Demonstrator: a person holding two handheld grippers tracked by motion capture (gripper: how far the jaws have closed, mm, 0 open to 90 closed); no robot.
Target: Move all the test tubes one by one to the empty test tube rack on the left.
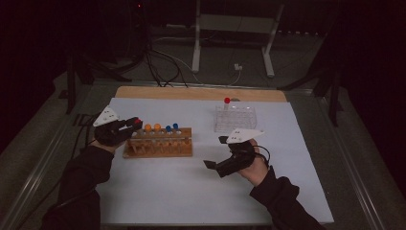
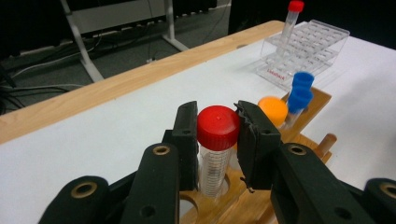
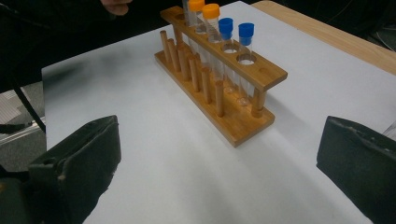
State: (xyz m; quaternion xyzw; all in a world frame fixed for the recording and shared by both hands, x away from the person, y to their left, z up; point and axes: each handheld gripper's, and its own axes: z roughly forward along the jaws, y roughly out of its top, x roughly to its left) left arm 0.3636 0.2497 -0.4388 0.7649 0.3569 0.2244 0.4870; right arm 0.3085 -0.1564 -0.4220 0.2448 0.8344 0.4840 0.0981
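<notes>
Nearest the person, the right claw [image 1: 216,164] is hovering over bare white tabletop [image 1: 191,191] with its jaws spread wide and nothing lying between them; in the right gripper view the two black pads are sitting at opposite edges with the wooden rack [image 3: 219,79] showing in the gap, well apart from them. Farther in, at the left end of that wooden rack [image 1: 159,143], the left claw [image 1: 135,123] is pinching a red-capped tube [image 2: 217,140], its pads pressing against either side of the red cap [image 2: 218,127]. In the left gripper view the tube is standing upright with its clear graduated body passing down into a hole at that end of the rack; whether its bottom is resting on the base cannot be told. Beyond it along the same rack, two orange-capped tubes [image 1: 152,128] are standing side by side, followed by two blue-capped tubes [image 1: 172,128], all upright in their holes, and a row of wooden pegs [image 3: 191,70] is running along the near edge of the rack base. Farther back and to the right, a clear plastic rack [image 1: 234,119] is sitting on the tabletop, carrying one more red-capped tube [image 1: 227,102] upright at its far left corner. Behind the white surface a strip of bare wood [image 1: 201,92] is showing along the far edge
</notes>
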